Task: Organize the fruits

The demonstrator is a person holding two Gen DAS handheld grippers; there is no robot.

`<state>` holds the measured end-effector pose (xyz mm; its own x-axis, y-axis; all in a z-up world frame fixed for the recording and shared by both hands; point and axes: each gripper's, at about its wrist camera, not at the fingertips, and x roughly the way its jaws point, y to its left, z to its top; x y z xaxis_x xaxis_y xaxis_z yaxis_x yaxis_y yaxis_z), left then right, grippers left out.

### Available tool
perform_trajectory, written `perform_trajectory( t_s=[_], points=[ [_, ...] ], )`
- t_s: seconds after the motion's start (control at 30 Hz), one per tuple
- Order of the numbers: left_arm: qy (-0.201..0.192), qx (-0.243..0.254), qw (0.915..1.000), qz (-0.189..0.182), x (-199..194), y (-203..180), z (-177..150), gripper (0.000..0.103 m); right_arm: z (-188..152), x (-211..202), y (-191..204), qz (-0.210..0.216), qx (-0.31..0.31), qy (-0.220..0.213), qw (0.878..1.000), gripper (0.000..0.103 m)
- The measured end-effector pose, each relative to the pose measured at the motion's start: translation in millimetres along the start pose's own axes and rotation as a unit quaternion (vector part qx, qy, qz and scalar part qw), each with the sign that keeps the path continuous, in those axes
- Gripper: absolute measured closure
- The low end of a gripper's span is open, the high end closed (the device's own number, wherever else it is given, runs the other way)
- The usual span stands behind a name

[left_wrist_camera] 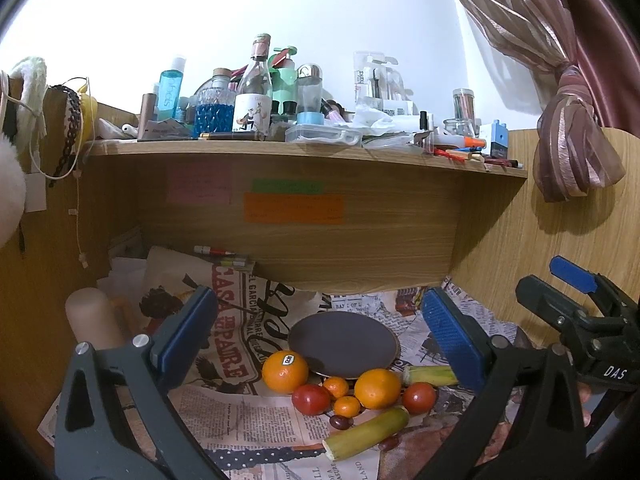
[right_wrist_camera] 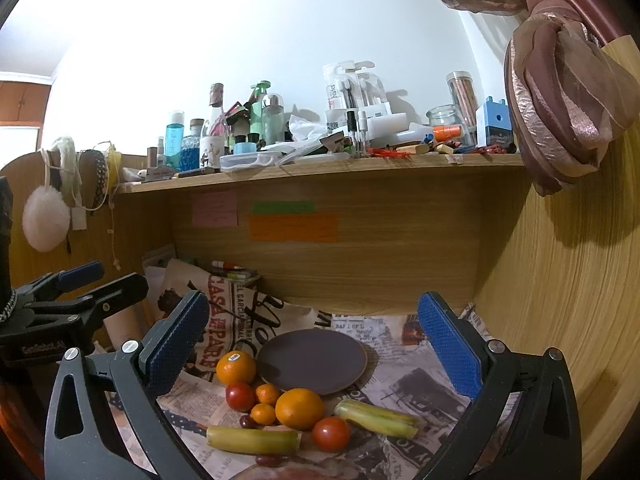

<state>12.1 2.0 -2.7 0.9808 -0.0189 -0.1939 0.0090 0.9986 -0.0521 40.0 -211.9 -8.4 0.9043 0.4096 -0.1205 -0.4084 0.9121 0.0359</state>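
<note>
I see the fruits (left_wrist_camera: 352, 396) lying in a cluster on the newspaper-covered bench (left_wrist_camera: 248, 420), just ahead of my left claw (left_wrist_camera: 320, 344) and right claw (right_wrist_camera: 316, 344), touching the dark plate (left_wrist_camera: 344, 344). Both claws stand wide apart, empty.

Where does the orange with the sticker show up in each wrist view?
Left wrist view: the stickered orange sits low centre, touching the left rim of the dark plate.
Right wrist view: the same orange sits left of centre, at the plate's left edge.
Shared landmark: the dark plate.
</note>
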Motion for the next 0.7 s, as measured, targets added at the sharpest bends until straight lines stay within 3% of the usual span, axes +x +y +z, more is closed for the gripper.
perform_trajectory(
  t_s=[0.7],
  points=[
    [-0.001,0.001,1.0,0.001,0.4,-0.4,-1.7,0.0,-1.4,3.7,-2.4,-0.002,0.006,0.009,1.0,0.0]
  ],
)
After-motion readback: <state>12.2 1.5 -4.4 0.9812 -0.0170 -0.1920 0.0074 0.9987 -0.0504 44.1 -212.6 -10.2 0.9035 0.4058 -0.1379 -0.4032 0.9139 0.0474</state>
